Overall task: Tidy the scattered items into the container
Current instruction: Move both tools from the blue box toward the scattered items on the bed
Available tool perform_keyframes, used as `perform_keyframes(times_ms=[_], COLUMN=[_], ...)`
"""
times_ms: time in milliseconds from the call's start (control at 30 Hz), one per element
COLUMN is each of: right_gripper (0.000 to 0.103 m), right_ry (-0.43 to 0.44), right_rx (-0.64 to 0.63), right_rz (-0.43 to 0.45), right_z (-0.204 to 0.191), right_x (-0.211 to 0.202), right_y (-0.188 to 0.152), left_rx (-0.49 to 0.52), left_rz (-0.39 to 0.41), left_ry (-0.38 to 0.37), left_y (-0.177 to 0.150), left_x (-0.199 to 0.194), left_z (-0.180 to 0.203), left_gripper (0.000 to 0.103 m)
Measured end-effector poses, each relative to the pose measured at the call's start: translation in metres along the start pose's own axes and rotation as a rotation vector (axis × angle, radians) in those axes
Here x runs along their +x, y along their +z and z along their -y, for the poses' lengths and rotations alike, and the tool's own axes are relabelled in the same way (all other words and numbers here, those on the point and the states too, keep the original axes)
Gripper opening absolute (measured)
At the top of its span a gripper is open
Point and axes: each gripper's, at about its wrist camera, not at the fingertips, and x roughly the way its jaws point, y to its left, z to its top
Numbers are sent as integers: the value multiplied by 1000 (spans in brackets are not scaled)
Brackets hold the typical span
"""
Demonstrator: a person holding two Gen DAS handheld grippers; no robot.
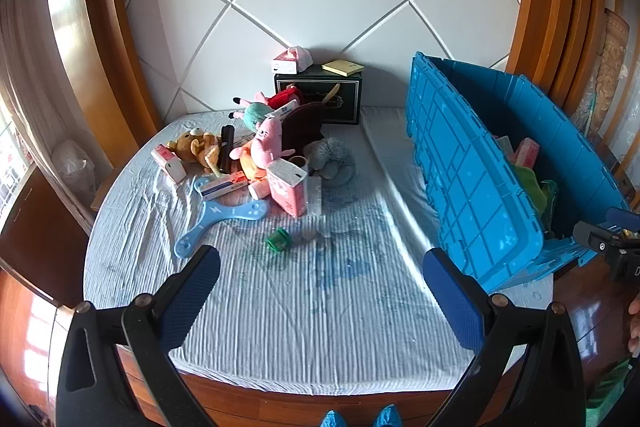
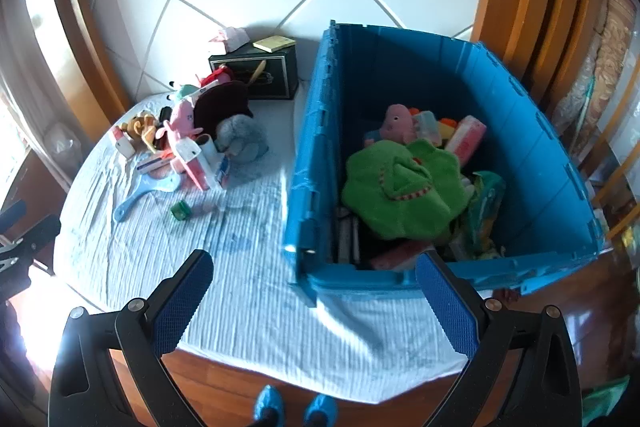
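Observation:
A big blue crate (image 1: 472, 179) (image 2: 316, 147) stands on the right of the bed. It holds a green plush (image 2: 404, 187), a pink plush (image 2: 398, 125) and several packs. A heap of items lies at the far left: a pink plush (image 1: 266, 143) (image 2: 180, 119), a brown bear (image 1: 196, 147), a grey plush (image 1: 332, 159) (image 2: 242, 139), a pink box (image 1: 286, 187), a blue boomerang (image 1: 218, 221) and a small green item (image 1: 277, 239) (image 2: 180, 209). My left gripper (image 1: 320, 299) is open and empty above the near sheet. My right gripper (image 2: 314, 301) is open and empty at the crate's near corner.
A dark box (image 1: 318, 99) with a tissue pack (image 1: 292, 59) and a yellow pad (image 1: 343, 67) stands against the white tiled wall. The striped sheet (image 1: 304, 307) ends at the wooden bed edge (image 1: 280, 403). Blue shoe covers (image 2: 294, 407) show below.

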Motion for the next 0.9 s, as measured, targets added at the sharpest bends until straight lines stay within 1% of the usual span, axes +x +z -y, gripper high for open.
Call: perform_keyframes(times_ms=[133, 300, 400, 567, 633, 700, 733, 833, 900], right_gripper=[102, 102, 103, 102, 103, 103, 103, 103, 103], right_ry=[13, 25, 35, 76, 90, 106, 120, 154, 180], right_rx=[-8, -37, -59, -95, -103, -112, -119, -150, -172], right_rz=[5, -17, -15, -2, 11, 21, 26, 33, 33], right_z=[-18, -33, -37, -42, -46, -51, -56, -75, -89], right_x=[5, 24, 37, 55, 62, 68, 72, 87, 96], right_y=[3, 15, 27, 57, 72, 82, 87, 98, 101], left_rx=[1, -10, -39, -66, -95, -134, -146, -148, -167], left_rz=[-1, -6, -7, -15, -17, -8, -5, 3, -3], left_ry=[-2, -14, -20, -1, 6, -11, -5, 49, 58], left_y=[2, 8, 16, 35, 43, 49, 52, 56, 55], left_x=[8, 21, 33, 54, 61, 68, 72, 83, 93], left_z=[-12, -20, -24, -25, -27, -31, -34, -40, -50], left_gripper=[103, 103, 103, 103, 103, 103, 103, 103, 103])
